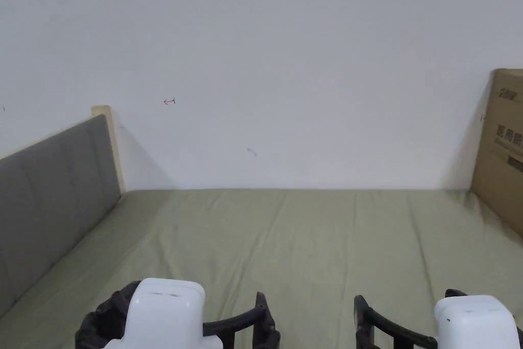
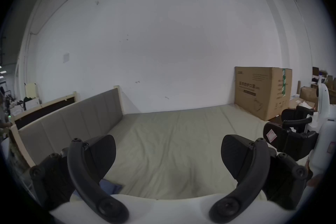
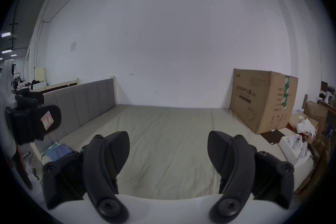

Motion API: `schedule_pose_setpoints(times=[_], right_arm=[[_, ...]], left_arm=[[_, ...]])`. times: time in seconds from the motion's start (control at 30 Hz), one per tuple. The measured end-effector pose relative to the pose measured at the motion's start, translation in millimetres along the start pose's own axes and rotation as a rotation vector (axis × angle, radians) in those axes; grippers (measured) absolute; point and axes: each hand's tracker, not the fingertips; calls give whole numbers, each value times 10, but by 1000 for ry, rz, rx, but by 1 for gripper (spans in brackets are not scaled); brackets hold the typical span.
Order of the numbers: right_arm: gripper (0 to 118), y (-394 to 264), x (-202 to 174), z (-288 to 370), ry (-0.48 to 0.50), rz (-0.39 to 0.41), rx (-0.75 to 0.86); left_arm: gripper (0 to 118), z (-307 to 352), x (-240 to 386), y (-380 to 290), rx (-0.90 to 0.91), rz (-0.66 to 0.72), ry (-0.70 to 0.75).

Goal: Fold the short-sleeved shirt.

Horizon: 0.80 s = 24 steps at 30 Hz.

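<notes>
at the bottom edge of the head view, the left gripper (image 1: 224,322) and the right gripper (image 1: 398,324) sit side by side above the near part of the bed, both pointing toward the wall. each has its jaws spread wide with nothing between them, as the left gripper view (image 2: 168,157) and the right gripper view (image 3: 168,150) show plainly; only bare sheet lies in the gap.

just beside the left gripper's left jaw, a bit of blue cloth (image 2: 110,188) peeks out at the near left corner of the bed; from the right gripper view it (image 3: 57,150) lies by the foot of the headboard, partly hidden by a jaw. whether this is the short-sleeved shirt cannot be told, as too little of it shows.

beyond the grippers stretches the olive-green sheet (image 1: 306,242), lightly creased in long lines. a grey padded headboard (image 1: 51,186) with a pale wooden frame runs along the left side. a large cardboard box (image 3: 261,100) stands at the far right corner of the bed, touching the white wall (image 1: 286,59) behind it. past the box, to the right, lie smaller boxes and white clutter (image 3: 301,129).
</notes>
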Motion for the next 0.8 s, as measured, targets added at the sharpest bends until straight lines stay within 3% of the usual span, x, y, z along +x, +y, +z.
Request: schedule_pose_setpoints(times=[0.13, 0.27, 0.4, 0.47, 0.6, 0.7, 0.8], right_arm=[[102, 73, 10, 43, -105, 25, 91], [102, 138, 103, 55, -94, 6, 108], [102, 141, 174, 21, -127, -4, 108], [102, 128, 205, -1, -127, -7, 88], [102, 96, 257, -30, -130, -27, 63], [102, 91, 294, -47, -122, -49, 50], [102, 88, 303, -61, -120, -45, 39]], left_arm=[[117, -36, 33, -39, 17, 7, -20], [117, -72, 34, -80, -15, 126, -116], [109, -114, 115, -69, -61, 51, -7], [102, -98, 156, -75, -74, 75, -23], [102, -150, 36, -53, -190, 211, -148], [102, -140, 100, -27, -157, 139, -30], [102, -111, 106, 15, -107, 82, -25]])
